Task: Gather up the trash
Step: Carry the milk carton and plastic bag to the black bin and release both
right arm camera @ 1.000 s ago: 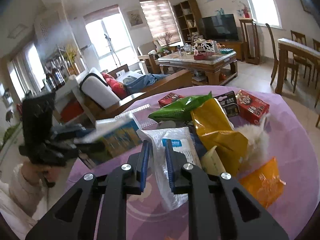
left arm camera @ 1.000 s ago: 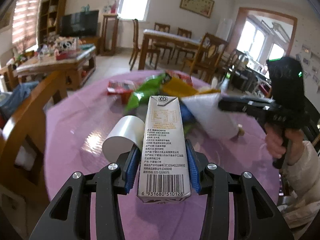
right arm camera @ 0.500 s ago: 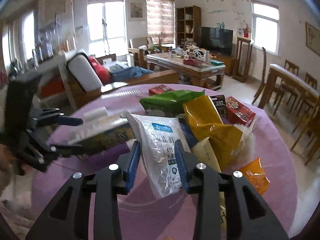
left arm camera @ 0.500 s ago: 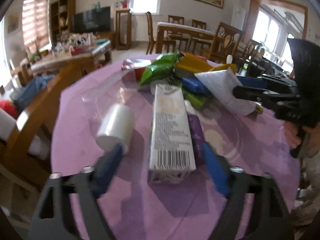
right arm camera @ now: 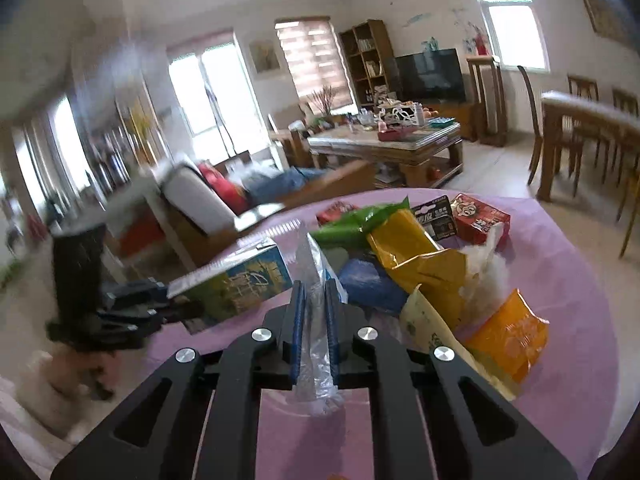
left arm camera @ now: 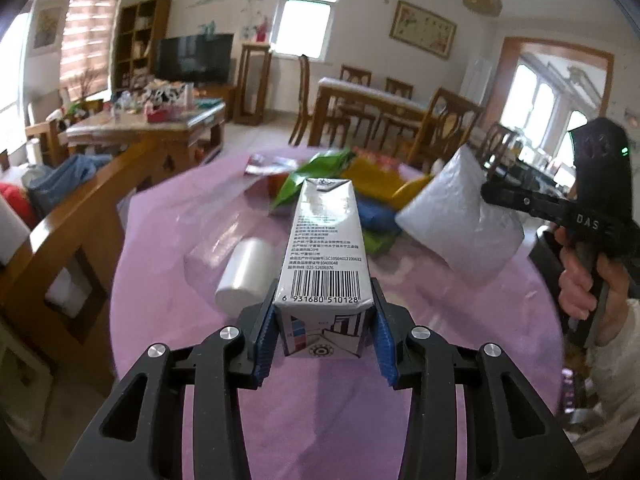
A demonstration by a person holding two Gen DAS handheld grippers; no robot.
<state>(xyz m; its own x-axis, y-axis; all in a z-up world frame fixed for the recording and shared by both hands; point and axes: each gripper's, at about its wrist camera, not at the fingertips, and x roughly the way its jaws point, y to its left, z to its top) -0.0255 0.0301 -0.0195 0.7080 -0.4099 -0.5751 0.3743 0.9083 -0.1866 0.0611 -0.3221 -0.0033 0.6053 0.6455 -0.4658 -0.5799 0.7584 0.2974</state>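
Purple cloth covered the round table (left arm camera: 168,264), with wooden dining chairs and a television behind. From the left wrist, the left gripper (left arm camera: 324,332) was closing, its blue pads pressing a grey milk carton (left arm camera: 325,248) with a barcode, lifted off the cloth beside a white roll (left arm camera: 244,276). From the right wrist, the right gripper (right arm camera: 314,316) was clenched on a crumpled clear plastic bag (right arm camera: 316,344), near a pile of wrappers (right arm camera: 416,256).
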